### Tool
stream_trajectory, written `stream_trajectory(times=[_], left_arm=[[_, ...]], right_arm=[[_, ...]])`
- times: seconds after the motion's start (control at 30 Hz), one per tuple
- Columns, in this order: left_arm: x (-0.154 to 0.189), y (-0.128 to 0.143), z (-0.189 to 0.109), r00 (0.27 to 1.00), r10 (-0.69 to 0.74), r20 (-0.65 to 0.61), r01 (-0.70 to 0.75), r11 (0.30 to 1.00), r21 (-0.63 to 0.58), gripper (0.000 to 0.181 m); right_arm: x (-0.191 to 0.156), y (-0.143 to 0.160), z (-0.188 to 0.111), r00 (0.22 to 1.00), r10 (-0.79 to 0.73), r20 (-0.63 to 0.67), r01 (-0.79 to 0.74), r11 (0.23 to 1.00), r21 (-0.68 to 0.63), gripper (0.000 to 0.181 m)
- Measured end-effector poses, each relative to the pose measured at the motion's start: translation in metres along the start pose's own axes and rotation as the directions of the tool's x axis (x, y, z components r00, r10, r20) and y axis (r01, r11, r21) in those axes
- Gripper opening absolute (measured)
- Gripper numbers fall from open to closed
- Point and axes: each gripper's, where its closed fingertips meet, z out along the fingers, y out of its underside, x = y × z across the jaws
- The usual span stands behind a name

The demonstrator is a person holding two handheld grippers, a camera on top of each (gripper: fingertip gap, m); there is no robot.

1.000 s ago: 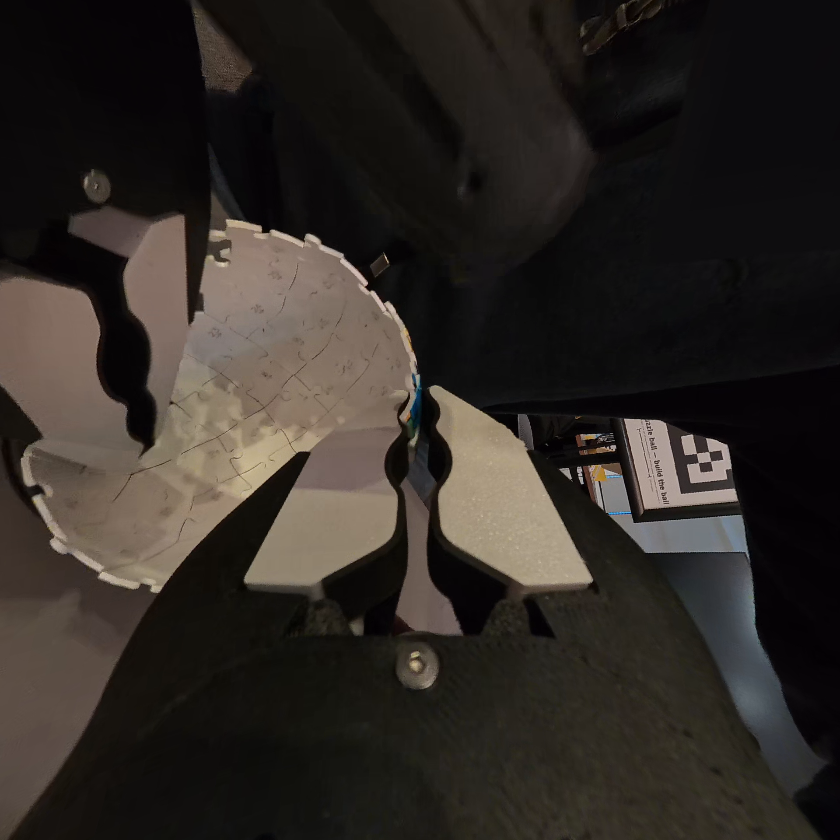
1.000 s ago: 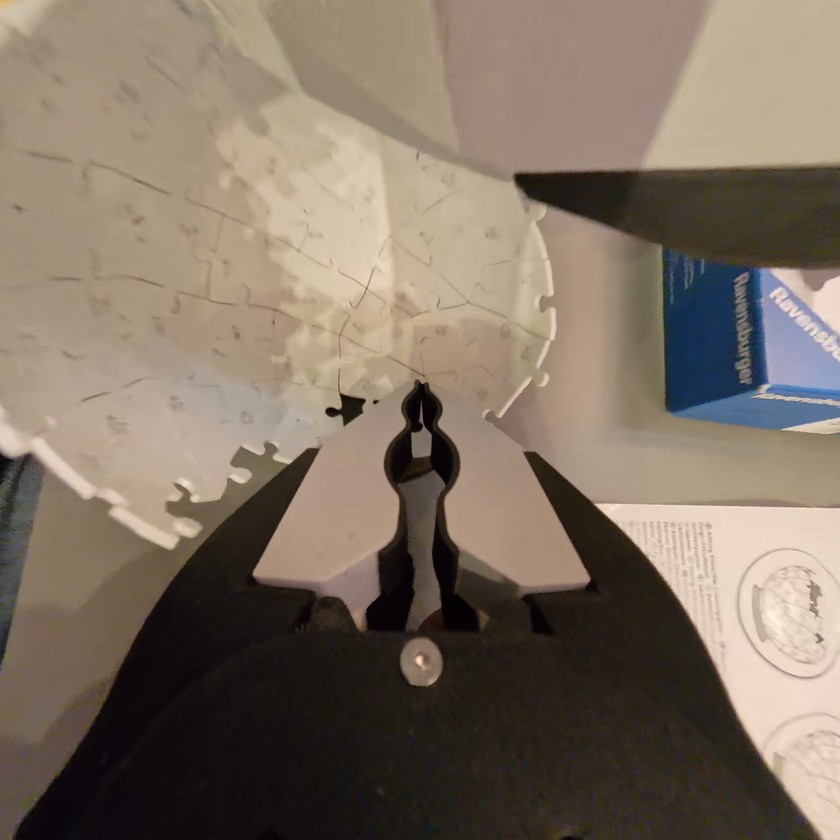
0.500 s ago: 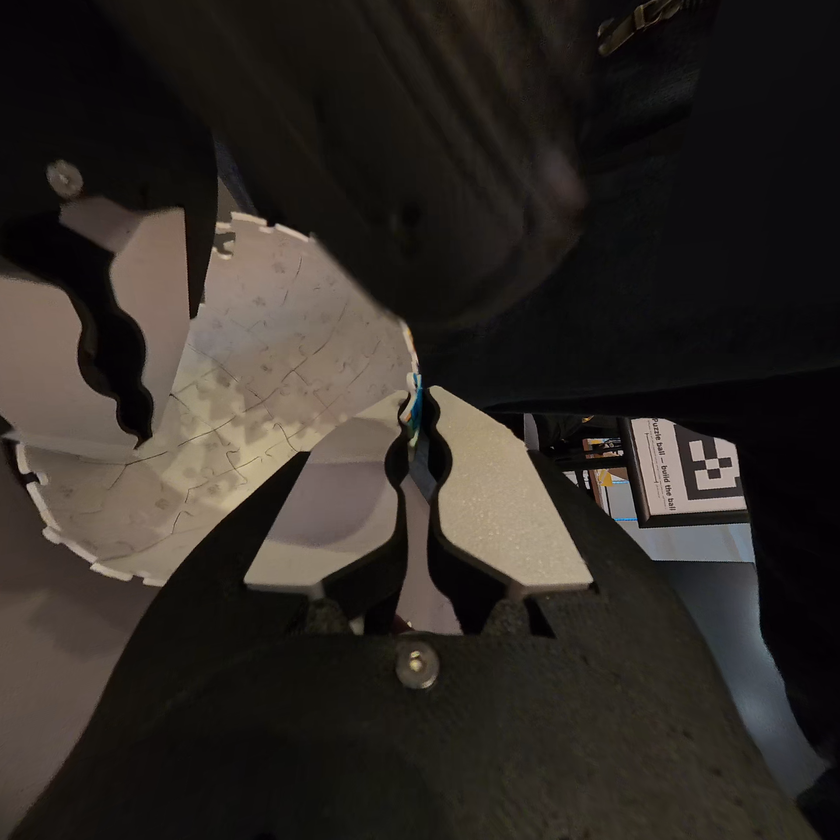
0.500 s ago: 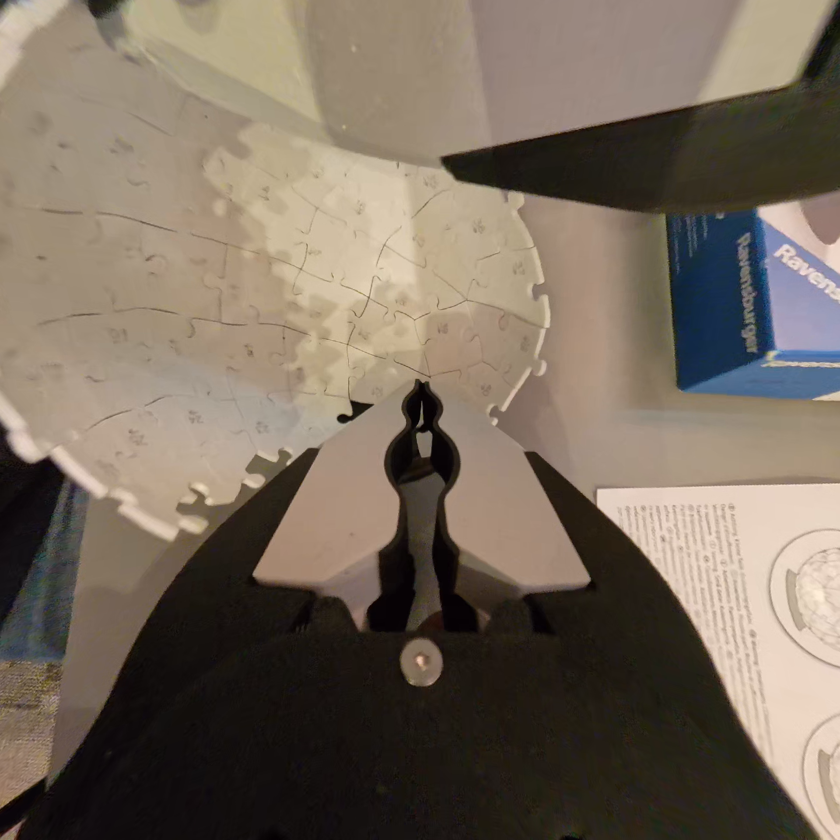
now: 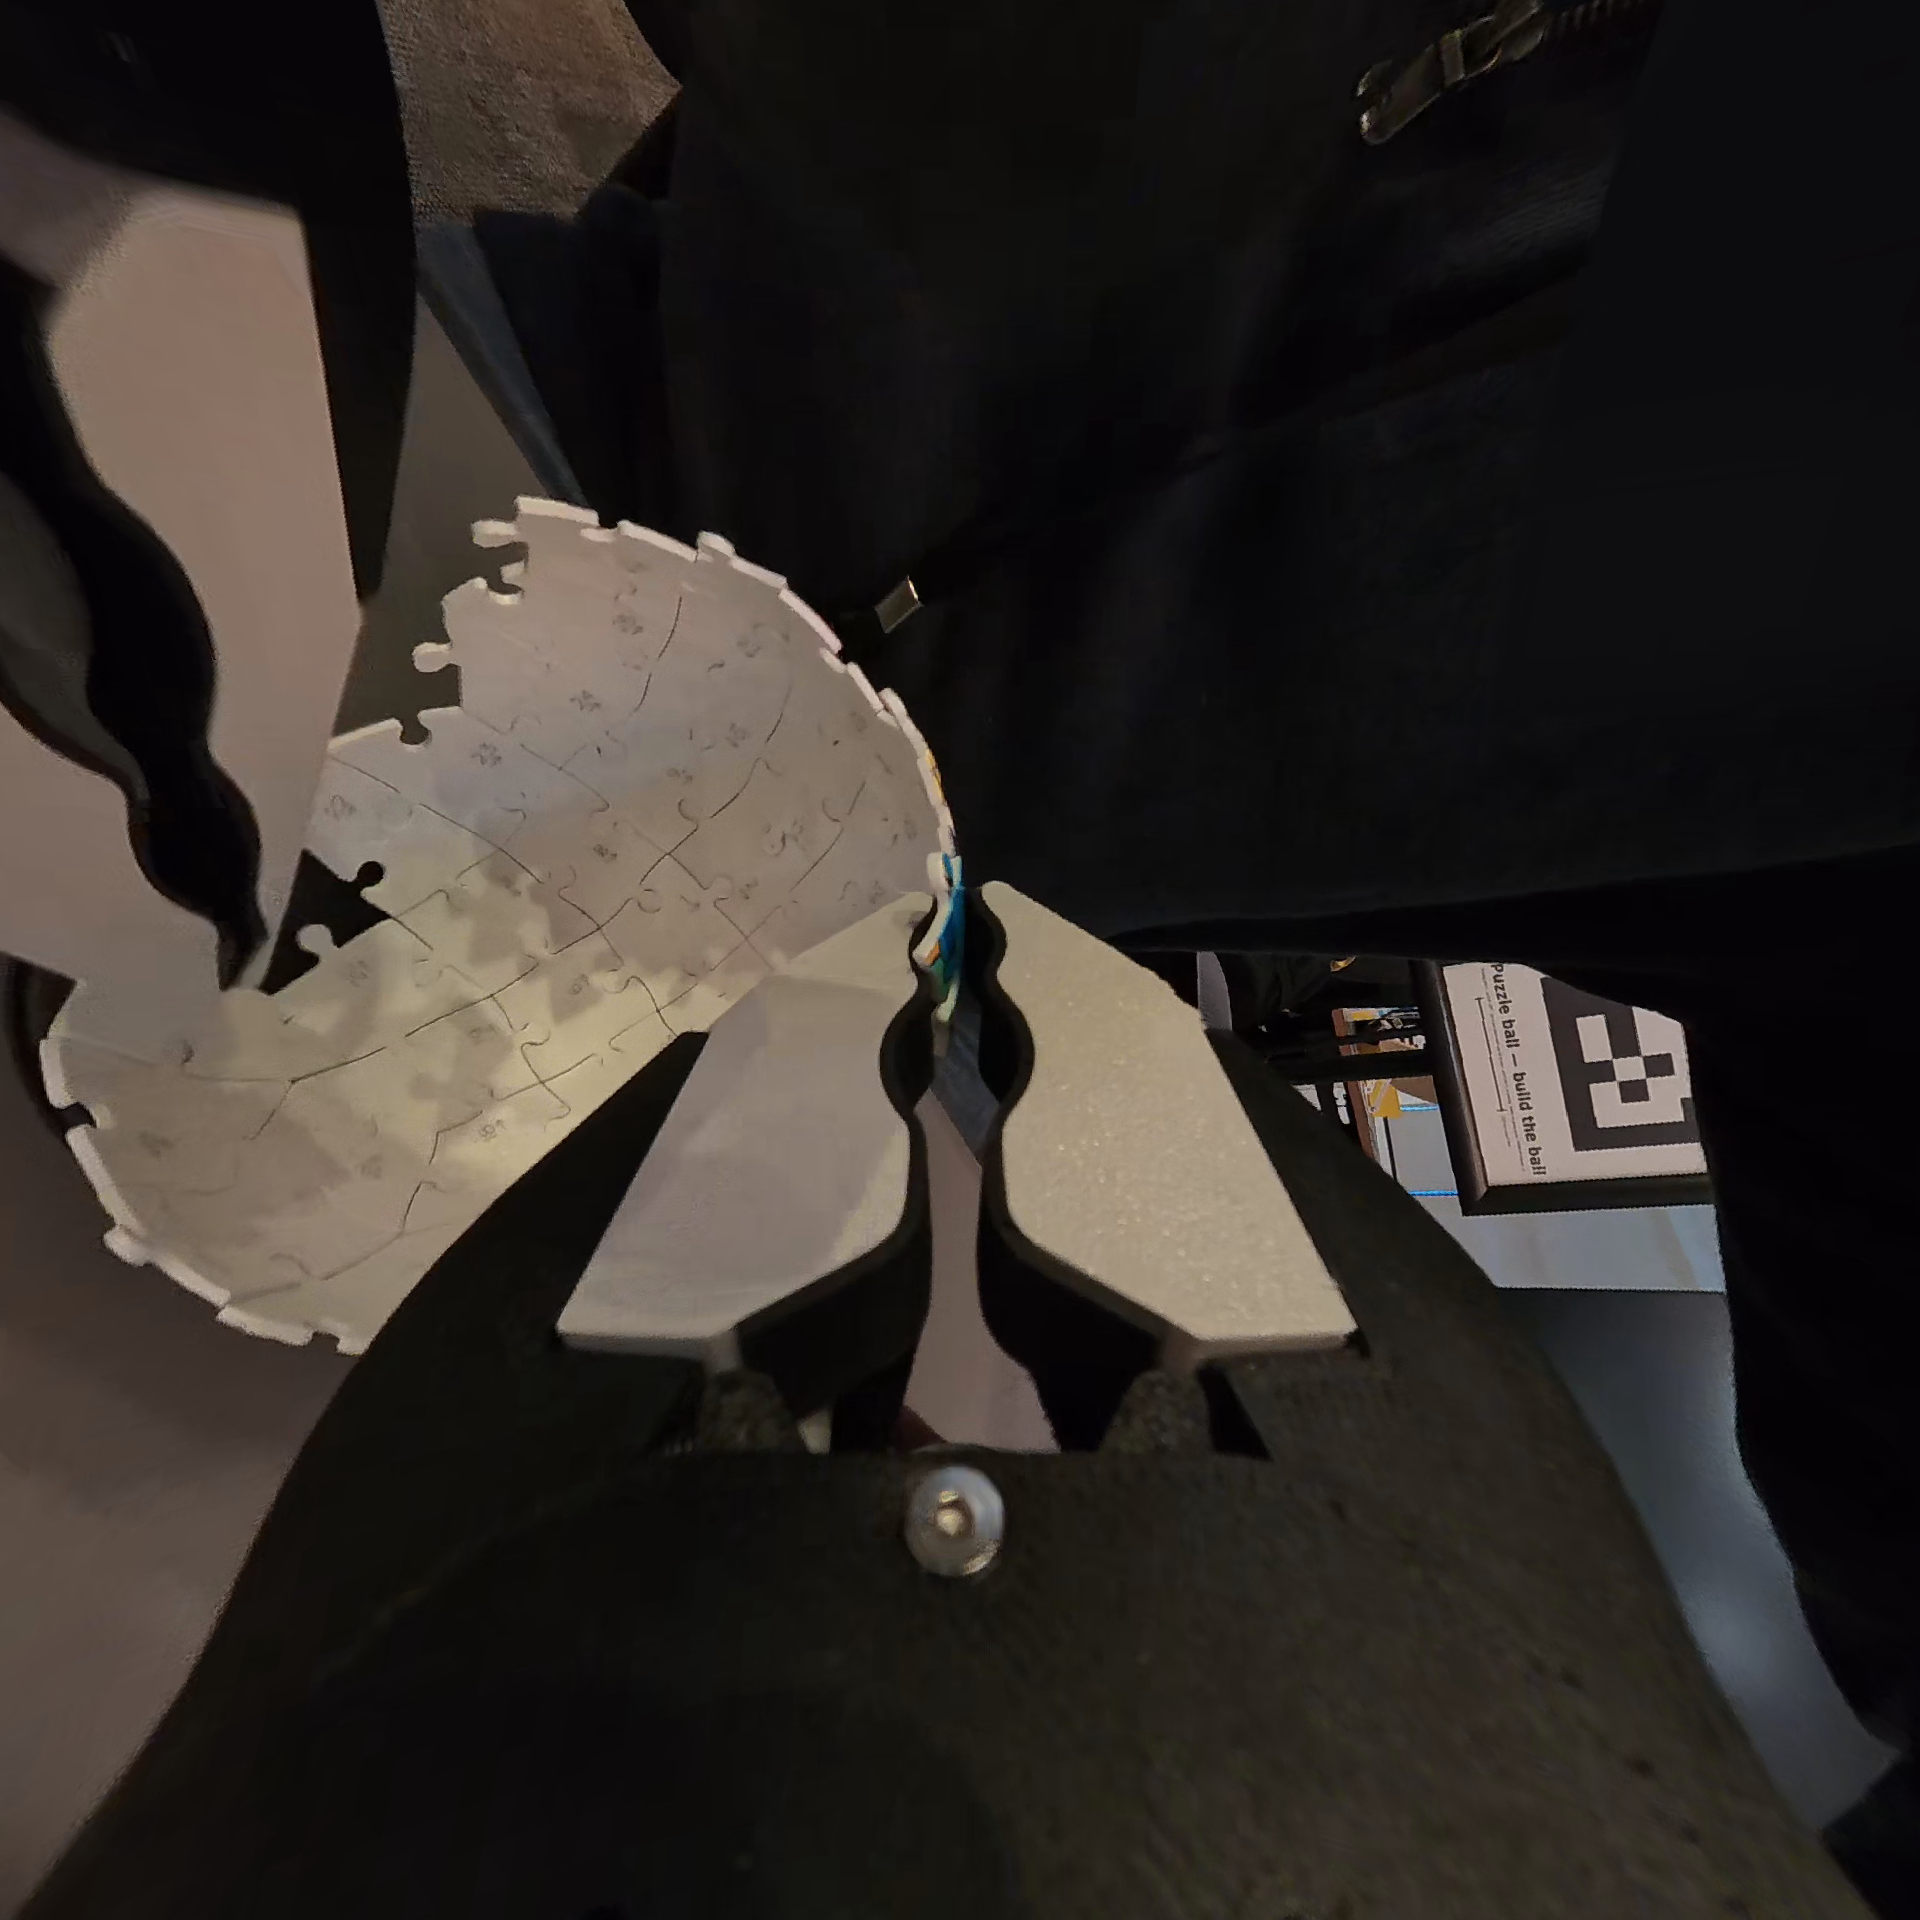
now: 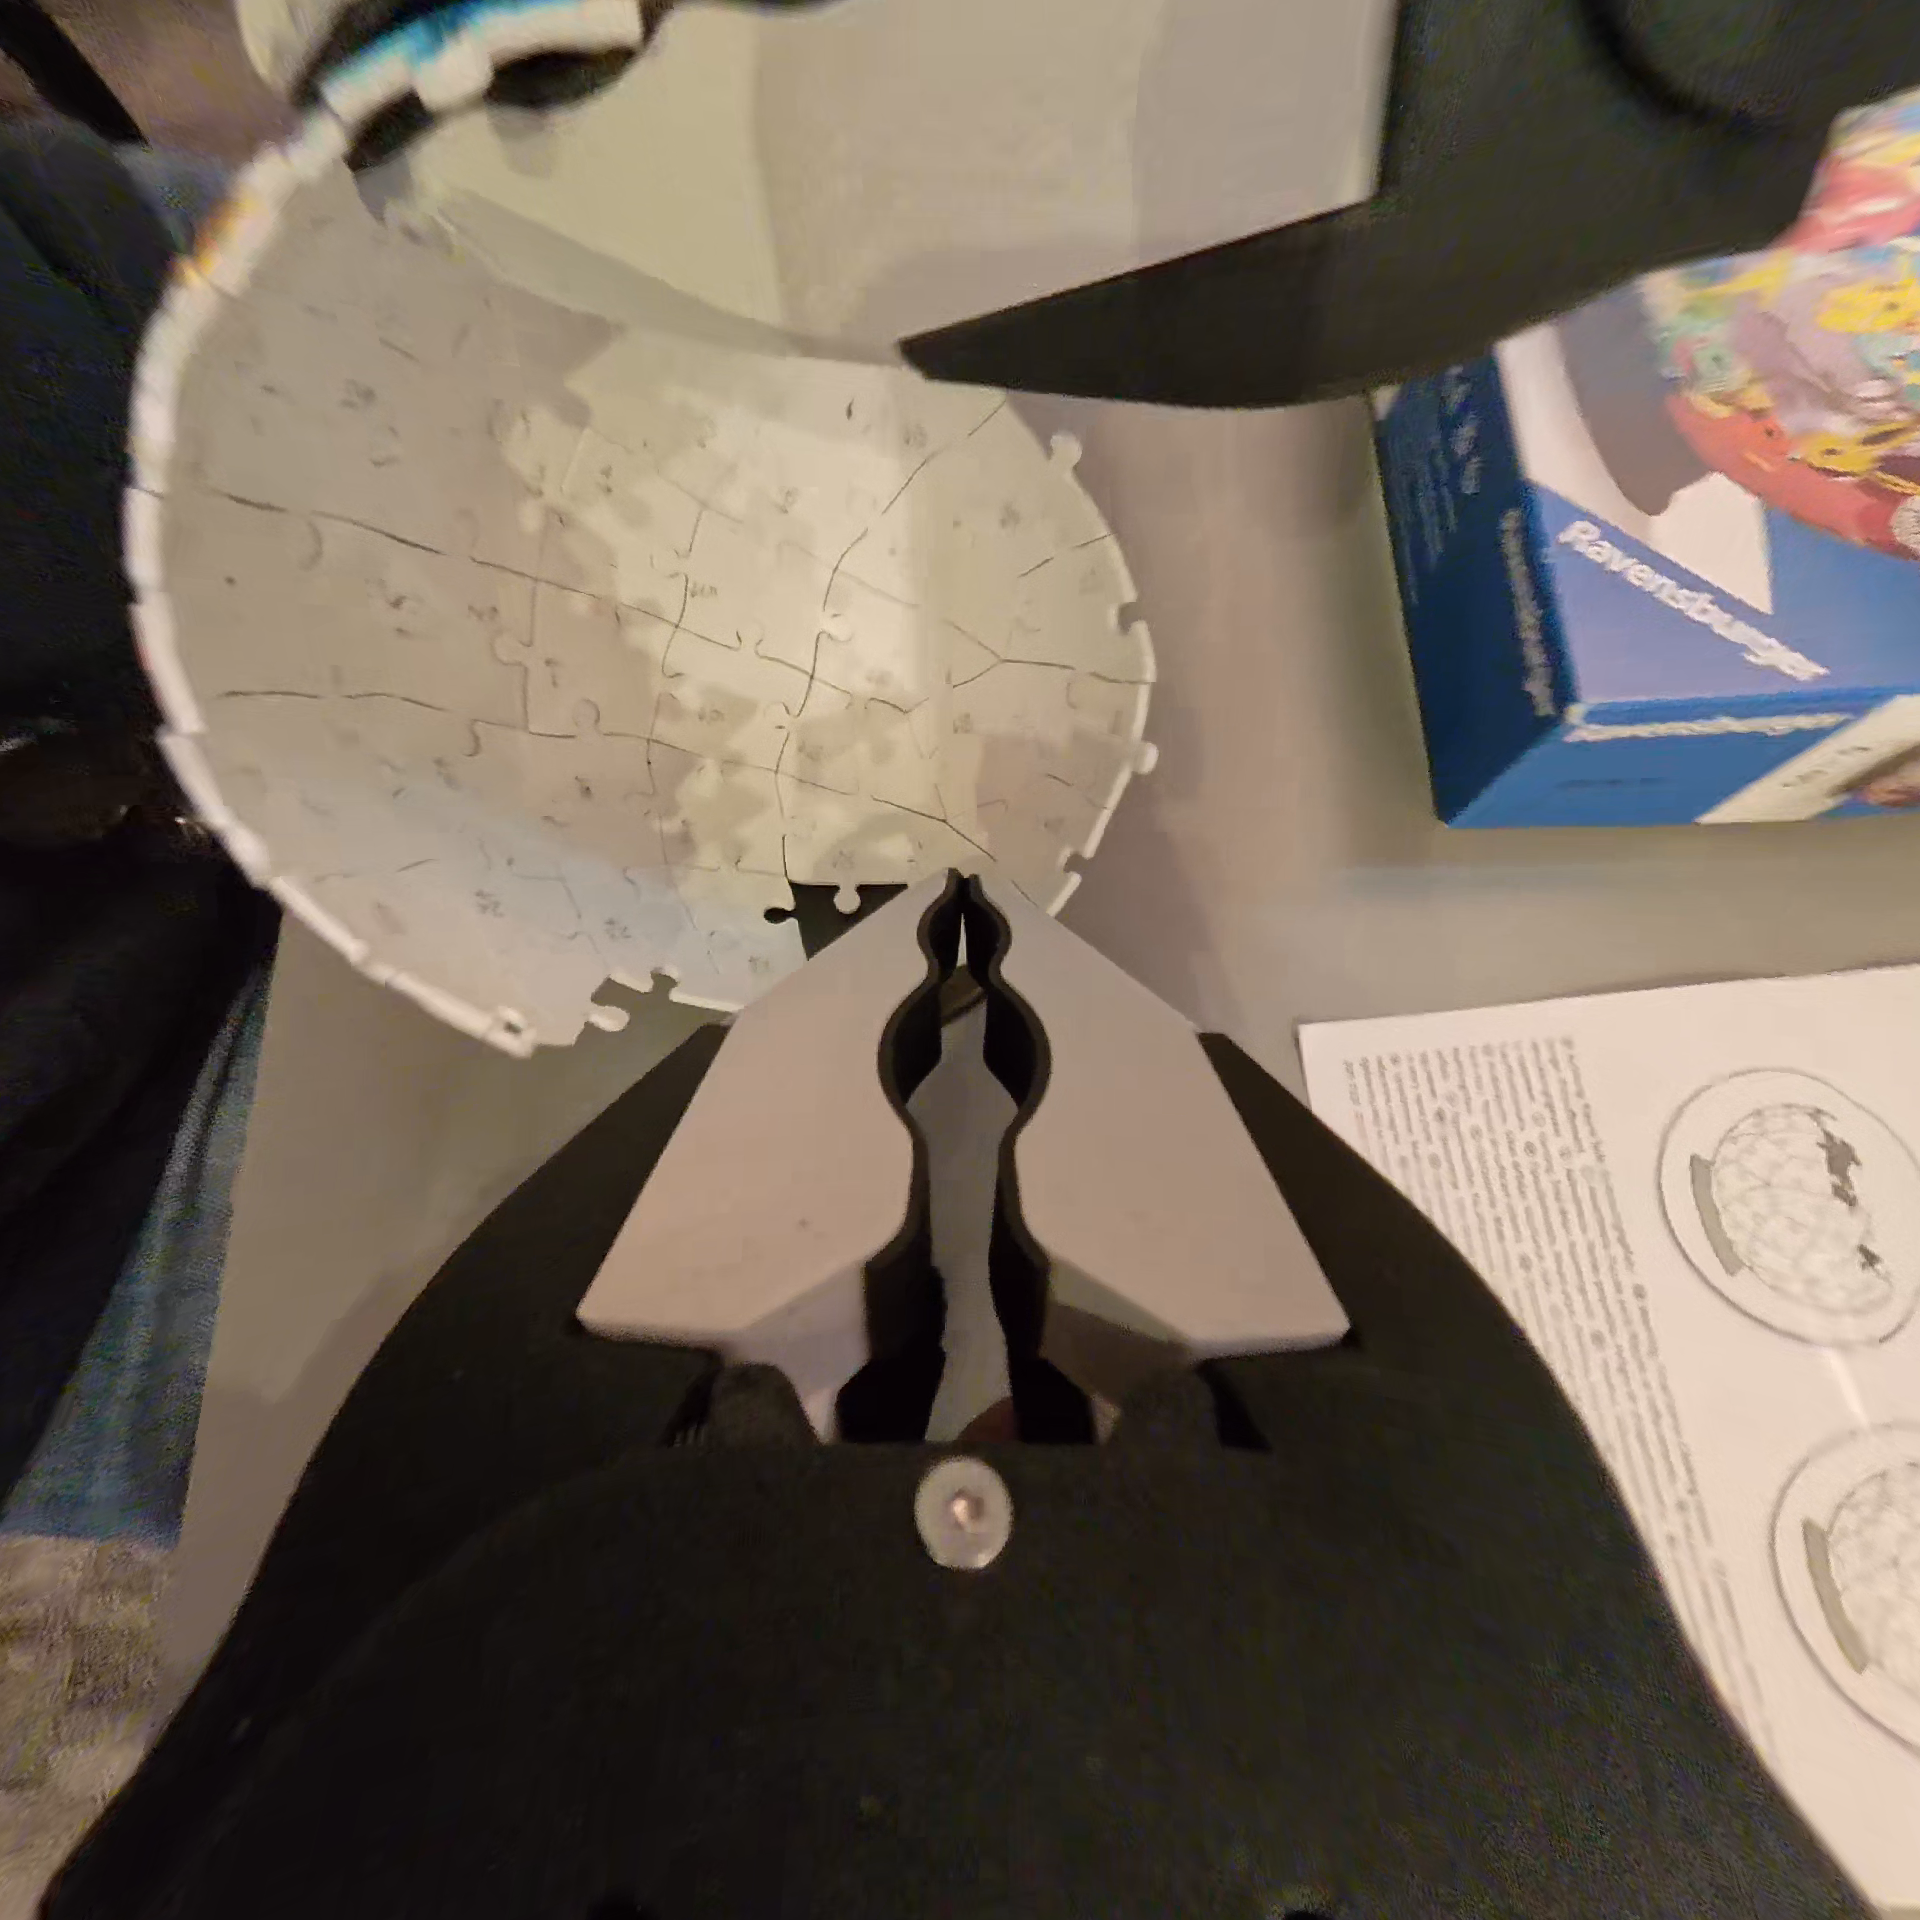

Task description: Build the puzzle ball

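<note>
The left hand-held gripper (image 5: 951,914) is clamped on the rim of the half-built puzzle ball (image 5: 540,935), held above the counter (image 6: 1247,894). The right hand-held gripper (image 6: 961,894) is closed at a notch in the opposite edge; whether it pinches the shell, I cannot tell. Only the right wrist view shows a blue printed box (image 6: 1621,644) and an instruction sheet (image 6: 1621,1195); only the left shows a framed sign (image 5: 1579,1081) and dark clothing (image 5: 1299,468).

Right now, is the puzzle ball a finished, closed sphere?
No, the puzzle ball is an open half shell with a jagged rim, its white inside showing.
</note>
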Motion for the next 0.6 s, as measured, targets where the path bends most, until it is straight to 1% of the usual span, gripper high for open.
stream_trajectory(times=[0.1, 0.2, 0.3, 0.43, 0.6], left_arm=[[0.000, 0.000, 0.001, 1.000, 0.001, 0.003, -0.001, 1.000, 0.002, 0.002], [0.000, 0.000, 0.001, 1.000, 0.006, 0.004, -0.006, 1.000, 0.001, 0.003], [0.000, -0.001, 0.001, 1.000, 0.010, 0.008, -0.010, 1.000, 0.001, 0.003], [0.000, -0.002, 0.002, 1.000, 0.009, 0.010, -0.009, 1.000, 0.006, 0.004], [0.002, -0.003, 0.000, 1.000, 0.015, 0.020, -0.015, 1.000, 0.011, 0.005]], right_arm=[[0.010, 0.002, -0.014, 0.999, 0.028, -0.046, -0.027, 0.999, 0.019, 0.000], [0.008, 0.000, -0.017, 0.998, 0.036, -0.050, -0.034, 0.999, 0.040, 0.000], [0.001, -0.002, -0.011, 0.999, 0.035, -0.030, -0.034, 0.998, 0.054, 0.000], [-0.005, 0.002, 0.004, 0.999, 0.009, -0.037, -0.008, 1.000, 0.021, 0.000], [-0.004, 0.010, 0.013, 0.999, 0.012, -0.051, -0.012, 1.000, -0.014, 0.000]])
